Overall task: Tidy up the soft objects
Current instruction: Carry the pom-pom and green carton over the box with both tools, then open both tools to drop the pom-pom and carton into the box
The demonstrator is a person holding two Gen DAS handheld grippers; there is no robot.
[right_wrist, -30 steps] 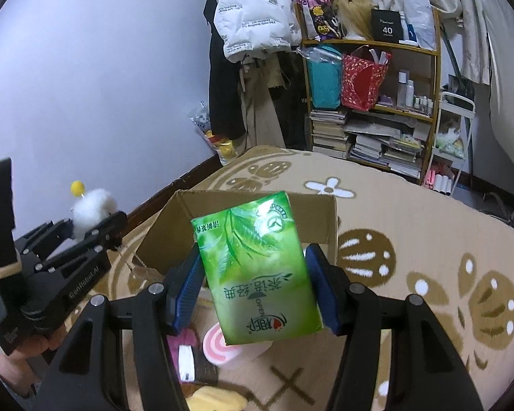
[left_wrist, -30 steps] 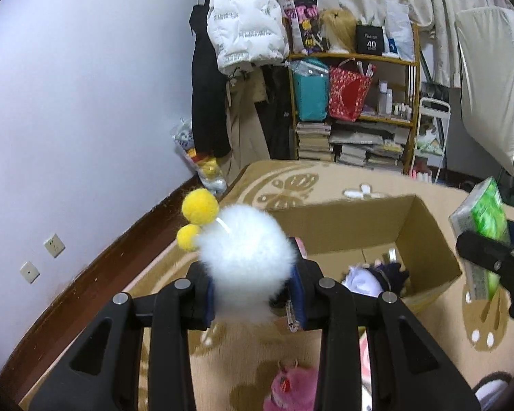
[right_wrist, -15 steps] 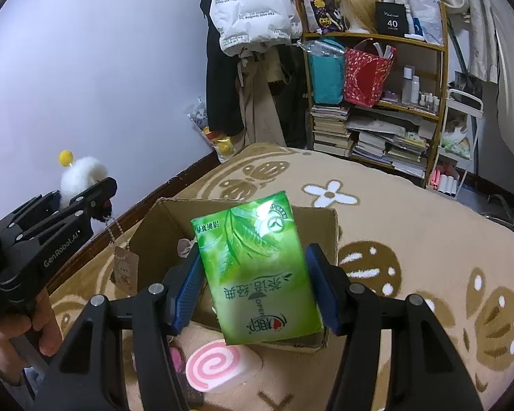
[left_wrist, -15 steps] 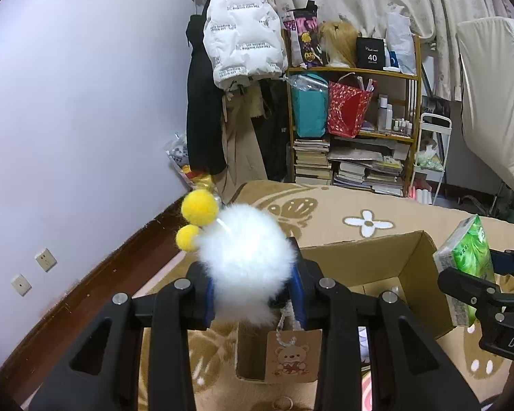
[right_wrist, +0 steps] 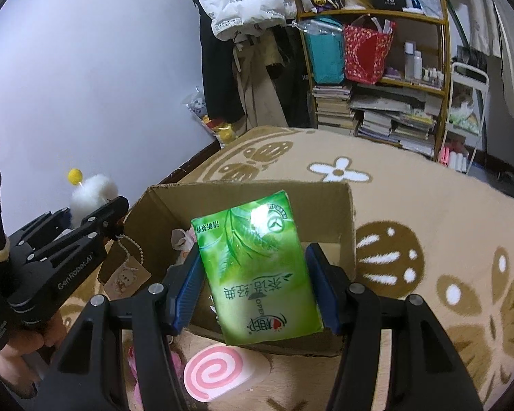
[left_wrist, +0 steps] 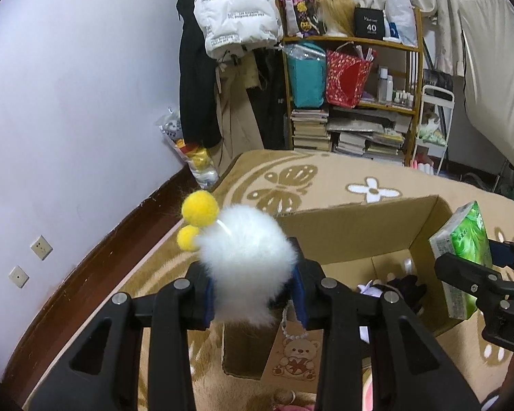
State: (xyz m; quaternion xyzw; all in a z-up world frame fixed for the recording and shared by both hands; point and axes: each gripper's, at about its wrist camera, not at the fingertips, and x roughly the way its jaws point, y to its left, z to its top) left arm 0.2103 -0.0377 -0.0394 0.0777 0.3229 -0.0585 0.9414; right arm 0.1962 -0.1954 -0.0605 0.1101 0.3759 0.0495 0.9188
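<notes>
White fluffy pompom toy (left_wrist: 248, 267) with two yellow balls (left_wrist: 199, 208) at upper left, bead chain and bear tag (left_wrist: 296, 356) hanging below; pinched between blue pads, above near-left corner of box. Green tissue pack (right_wrist: 258, 269), glossy wrap, leaf print, upside-down lettering; upright, slightly tilted, clamped at both sides over open cardboard box (right_wrist: 347, 219). Box on patterned rug, flaps open; inside dark and pale soft items, perhaps plush, unclear. Pink-swirl cushion (right_wrist: 219, 373) on rug before box.

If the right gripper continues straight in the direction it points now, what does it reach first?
Probably the open cardboard box: the right gripper, shut on the green tissue pack, points down into it. Depth is unclear, so its near wall might come first.
</notes>
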